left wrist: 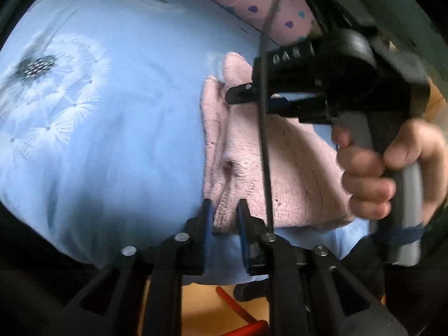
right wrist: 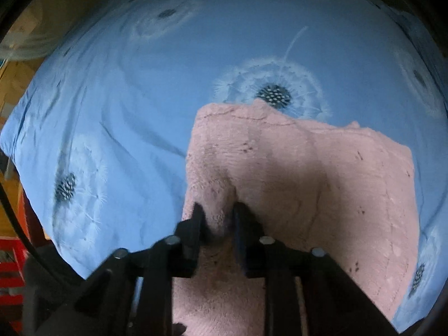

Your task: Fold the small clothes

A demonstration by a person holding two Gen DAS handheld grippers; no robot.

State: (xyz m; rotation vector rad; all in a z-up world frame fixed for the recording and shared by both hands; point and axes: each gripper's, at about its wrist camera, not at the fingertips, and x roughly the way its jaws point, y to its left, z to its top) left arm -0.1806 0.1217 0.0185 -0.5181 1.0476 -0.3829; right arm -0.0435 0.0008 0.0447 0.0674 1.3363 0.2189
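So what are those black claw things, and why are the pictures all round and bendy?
They are hand-held grabbers, and a person's hand squeezes the handle of one. Each grabber carries a wide-eyed camera that looks along its jaws, which bends the picture. One picture is from the left gripper, the other from the right gripper. A fluffy pink garment lies on a blue bedsheet printed with dandelions. Both jaws pinch folds of the pink cloth. A spotted pink cloth lies farther back.
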